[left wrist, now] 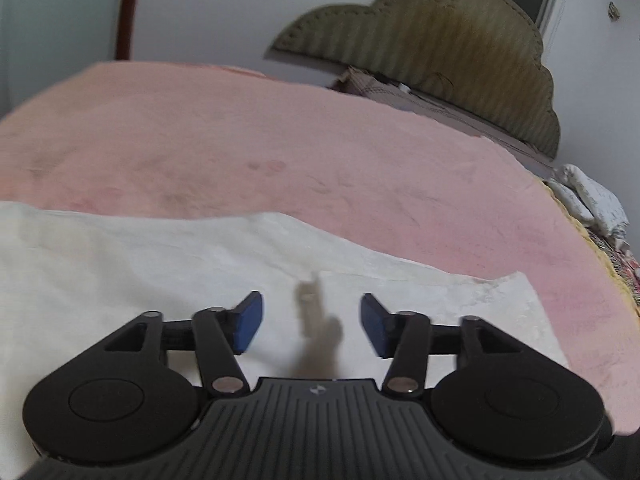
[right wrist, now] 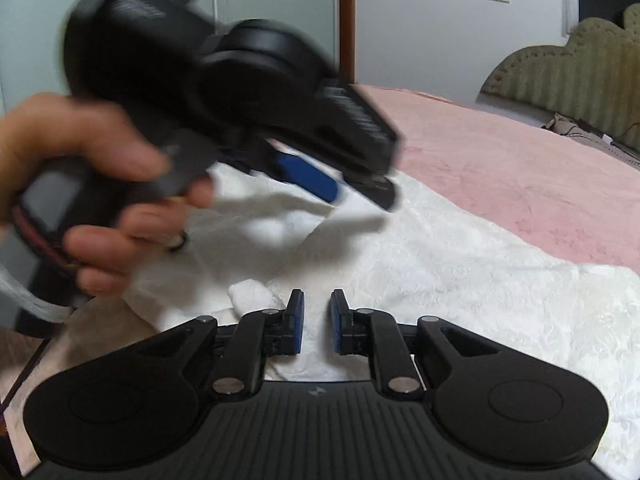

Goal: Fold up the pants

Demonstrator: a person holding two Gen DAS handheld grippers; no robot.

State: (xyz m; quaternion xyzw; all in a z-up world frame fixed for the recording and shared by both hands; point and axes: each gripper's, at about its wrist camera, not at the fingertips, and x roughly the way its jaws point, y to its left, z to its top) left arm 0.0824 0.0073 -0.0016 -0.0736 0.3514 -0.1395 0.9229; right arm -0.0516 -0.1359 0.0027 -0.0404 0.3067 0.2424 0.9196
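Observation:
White pants (left wrist: 160, 272) lie spread flat on a pink bed cover (left wrist: 280, 140); they also show in the right wrist view (right wrist: 460, 264). My left gripper (left wrist: 312, 322) is open and empty, low over the pants, its shadow between the fingers. It also shows blurred in the right wrist view (right wrist: 320, 176), held by a hand above the cloth. My right gripper (right wrist: 317, 318) is partly open with a narrow gap, over a bunched fold of the pants (right wrist: 256, 296) near the bed's edge. Nothing is seen held between its blue pads.
A padded olive headboard (left wrist: 440, 52) stands at the far end of the bed. Bunched bedding (left wrist: 592, 204) lies at the right side. A brown door frame (right wrist: 346, 20) and pale wall stand behind. The floor shows at lower left (right wrist: 16, 352).

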